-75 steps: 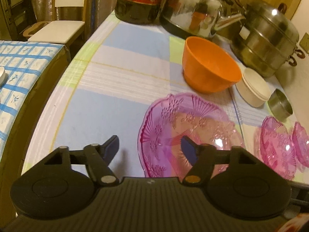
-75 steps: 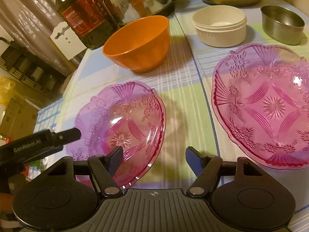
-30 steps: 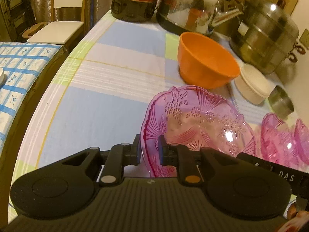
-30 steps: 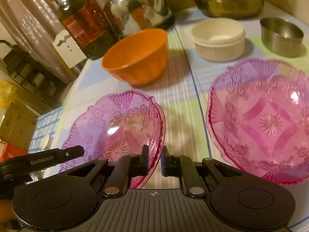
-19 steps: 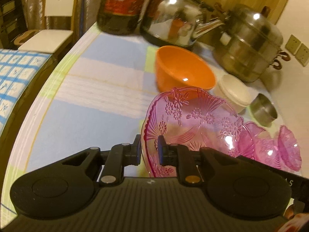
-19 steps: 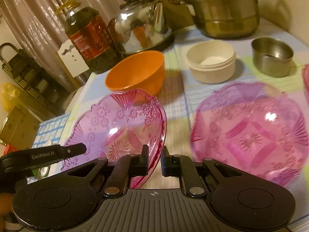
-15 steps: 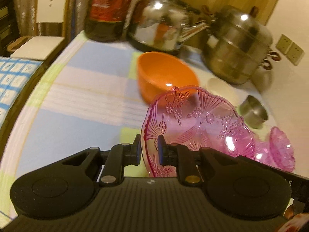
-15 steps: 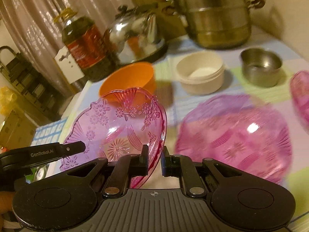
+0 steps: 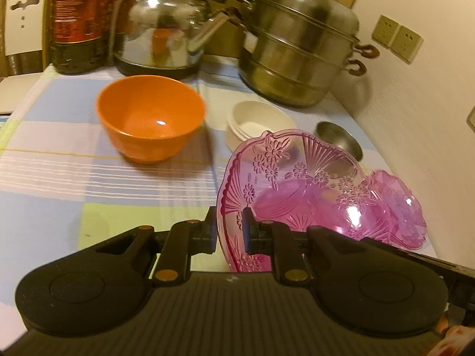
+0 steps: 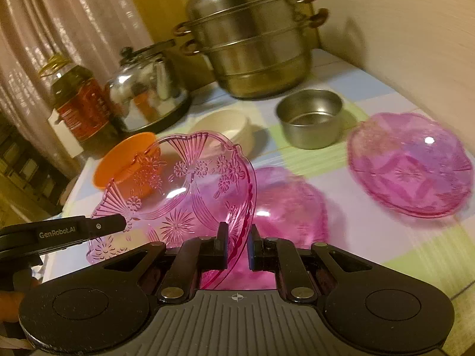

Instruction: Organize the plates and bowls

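Both grippers hold one pink glass plate (image 9: 299, 190) by opposite rims, lifted and tilted above the table. My left gripper (image 9: 228, 231) is shut on its near rim. My right gripper (image 10: 237, 247) is shut on the other rim of the same plate (image 10: 184, 192); the left gripper's finger (image 10: 89, 227) shows at its left edge. A second pink plate (image 10: 288, 204) lies on the table under it, and a third pink plate (image 10: 409, 163) lies to the right, also showing in the left wrist view (image 9: 397, 204). An orange bowl (image 9: 150, 118) stands behind.
A cream bowl (image 9: 258, 121) and a small steel bowl (image 10: 310, 121) stand behind the plates. A steel steamer pot (image 9: 297, 50), a kettle (image 9: 160, 35) and an oil bottle (image 9: 80, 20) line the back. A wall (image 9: 415, 118) runs along the right. The checked tablecloth (image 9: 59, 178) covers the table.
Both grippers closed on the pink plate's rims, lifted it off the table and carried it rightward, over the second pink plate.
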